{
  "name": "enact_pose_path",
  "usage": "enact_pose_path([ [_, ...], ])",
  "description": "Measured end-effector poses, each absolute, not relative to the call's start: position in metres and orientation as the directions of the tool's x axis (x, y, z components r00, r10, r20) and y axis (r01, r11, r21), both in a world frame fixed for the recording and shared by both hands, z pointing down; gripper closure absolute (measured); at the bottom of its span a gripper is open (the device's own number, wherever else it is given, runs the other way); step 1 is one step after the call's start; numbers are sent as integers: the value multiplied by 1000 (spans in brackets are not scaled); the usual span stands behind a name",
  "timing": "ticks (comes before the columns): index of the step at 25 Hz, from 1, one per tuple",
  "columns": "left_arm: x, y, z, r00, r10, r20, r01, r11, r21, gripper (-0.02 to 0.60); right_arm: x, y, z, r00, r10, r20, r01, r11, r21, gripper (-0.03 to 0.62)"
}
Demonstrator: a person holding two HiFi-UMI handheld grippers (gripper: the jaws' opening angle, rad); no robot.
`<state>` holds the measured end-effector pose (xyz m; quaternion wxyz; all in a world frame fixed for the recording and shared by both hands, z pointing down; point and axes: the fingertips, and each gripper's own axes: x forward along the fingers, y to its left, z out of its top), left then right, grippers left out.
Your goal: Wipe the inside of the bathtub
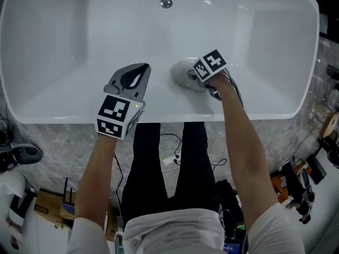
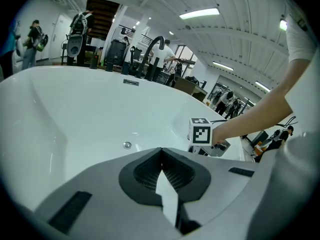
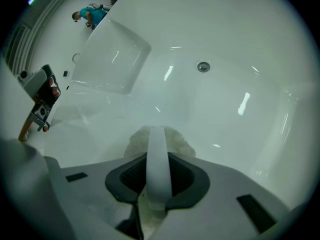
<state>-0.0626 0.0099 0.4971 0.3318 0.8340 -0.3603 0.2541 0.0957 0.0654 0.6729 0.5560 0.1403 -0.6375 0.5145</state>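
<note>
The right gripper [image 1: 200, 81] is clamped on the white strap of a fluffy wiping pad [image 1: 183, 74], pressing it flat against the near inner wall of the bathtub [image 1: 63, 112] for scrubbing. The left gripper [image 1: 139, 73], jaws together and empty, hovers over the near rim, likely to stay clear.

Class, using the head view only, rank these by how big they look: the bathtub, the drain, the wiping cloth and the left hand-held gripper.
Largest to smallest:
1. bathtub
2. left hand-held gripper, though it is nearer the camera, which makes it look bigger
3. cloth, only partly showing
4. drain
</note>
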Motion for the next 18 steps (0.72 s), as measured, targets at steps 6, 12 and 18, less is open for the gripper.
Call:
enact_pose_path([
  [6, -96, 9, 491, 617, -439, 653, -766, -523, 373, 575, 49, 69, 664, -335, 391, 858, -743, 450, -495, 500],
  [12, -127, 10, 485, 584, -481, 654, -801, -473, 367, 575, -6, 69, 662, -353, 392, 850, -711, 477, -516, 500],
  [18, -153, 19, 483, 528, -523, 669, -845, -401, 353, 575, -38, 68, 666, -360, 403, 842, -691, 491, -530, 500],
])
